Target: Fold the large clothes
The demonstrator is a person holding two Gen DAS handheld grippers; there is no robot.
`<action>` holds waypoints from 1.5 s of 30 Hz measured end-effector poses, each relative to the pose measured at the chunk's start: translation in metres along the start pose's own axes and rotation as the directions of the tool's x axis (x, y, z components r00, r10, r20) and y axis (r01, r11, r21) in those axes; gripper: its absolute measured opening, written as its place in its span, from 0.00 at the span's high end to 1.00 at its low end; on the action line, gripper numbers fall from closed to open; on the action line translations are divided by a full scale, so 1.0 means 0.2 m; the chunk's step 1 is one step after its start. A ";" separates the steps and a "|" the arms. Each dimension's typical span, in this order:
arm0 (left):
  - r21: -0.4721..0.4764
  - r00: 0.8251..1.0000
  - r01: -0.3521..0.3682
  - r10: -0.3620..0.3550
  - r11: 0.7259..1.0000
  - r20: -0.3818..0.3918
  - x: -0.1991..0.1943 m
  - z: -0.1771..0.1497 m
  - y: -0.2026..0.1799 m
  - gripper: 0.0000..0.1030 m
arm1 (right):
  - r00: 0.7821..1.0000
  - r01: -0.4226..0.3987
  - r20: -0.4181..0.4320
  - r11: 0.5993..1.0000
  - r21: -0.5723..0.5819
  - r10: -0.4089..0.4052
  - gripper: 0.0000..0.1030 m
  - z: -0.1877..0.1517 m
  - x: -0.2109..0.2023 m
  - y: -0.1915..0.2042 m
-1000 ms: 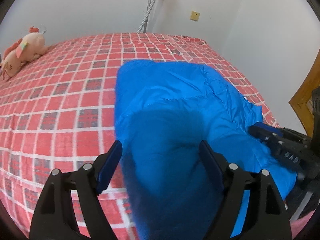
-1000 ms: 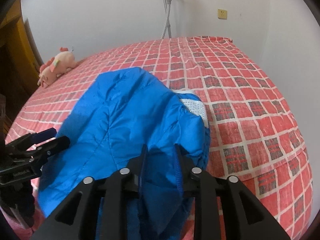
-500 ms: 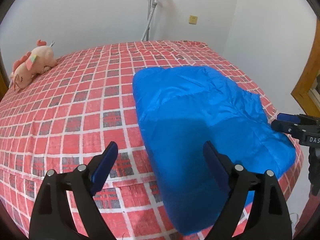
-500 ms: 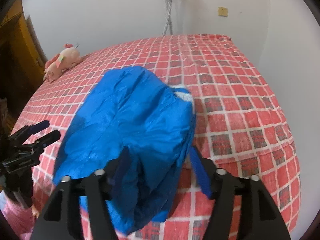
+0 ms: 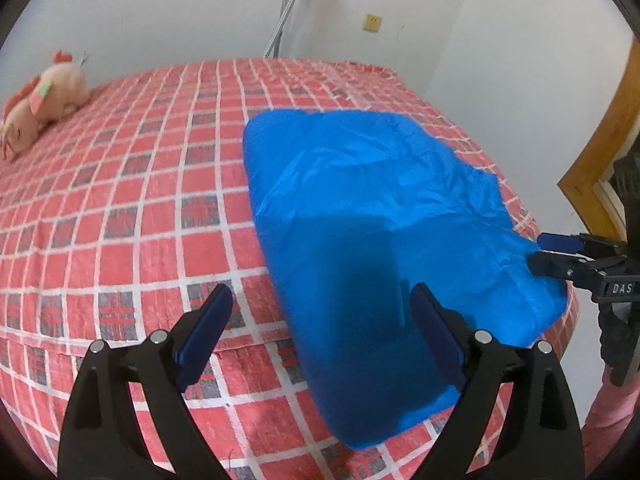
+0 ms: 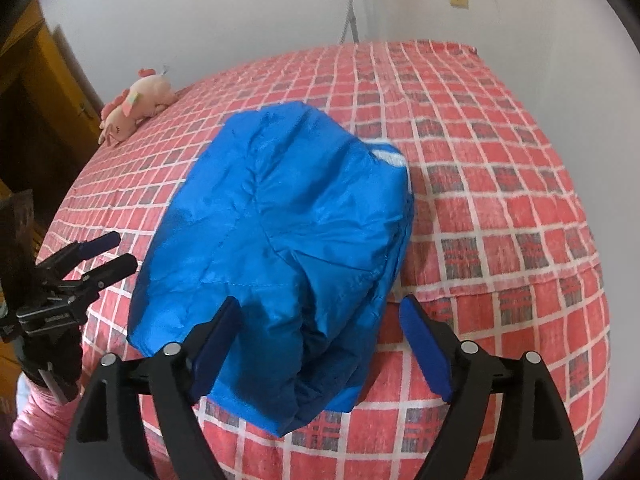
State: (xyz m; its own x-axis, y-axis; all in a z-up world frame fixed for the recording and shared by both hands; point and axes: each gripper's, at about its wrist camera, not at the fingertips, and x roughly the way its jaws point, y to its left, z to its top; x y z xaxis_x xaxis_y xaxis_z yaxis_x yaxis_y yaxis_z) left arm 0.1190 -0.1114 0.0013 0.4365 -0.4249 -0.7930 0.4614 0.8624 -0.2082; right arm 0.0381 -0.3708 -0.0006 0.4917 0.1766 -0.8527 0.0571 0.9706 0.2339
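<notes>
A blue padded jacket [image 5: 360, 200] [image 6: 280, 200] lies folded into a thick bundle on the red checked bed [image 5: 120, 200] [image 6: 500, 160], close to its near edge. My left gripper [image 5: 322, 292] [image 6: 116, 250] hovers over the bundle's near left corner. Its jaws are opening wide and its pads do not press on the cloth. My right gripper [image 6: 320, 303] [image 5: 538, 250] is over the near right end. Its jaws are opening too, and the cloth lies loose between them. A white lining patch [image 6: 390, 156] shows at the far right corner.
A pink plush toy [image 5: 40, 96] [image 6: 136, 108] lies at the bed's far left. White walls stand behind and to the right. A wooden door frame [image 5: 600, 140] is on the right, dark wooden furniture [image 6: 40, 80] on the left. A pink sleeve [image 6: 36, 432] shows behind the left gripper.
The right gripper was shut on the jacket's edge; it has opened and let go. The left jaws have spread wider. The jacket has dropped flat onto the bed and both grippers have drawn back.
</notes>
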 end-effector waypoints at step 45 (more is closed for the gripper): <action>-0.010 0.963 0.214 -0.209 0.977 0.171 0.04 0.15 0.12 0.51 | 0.956 -0.263 0.071 0.938 -0.224 0.285 0.66 0.26 0.06 0.20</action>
State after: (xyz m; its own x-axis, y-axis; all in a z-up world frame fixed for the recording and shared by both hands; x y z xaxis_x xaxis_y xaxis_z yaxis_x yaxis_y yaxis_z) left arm 0.1565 -0.1031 0.0082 0.4558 -0.6365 -0.6222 0.5363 0.7542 -0.3788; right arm 0.0924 -0.3384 0.0230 0.5479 0.4339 -0.7152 -0.2702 0.9009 0.3396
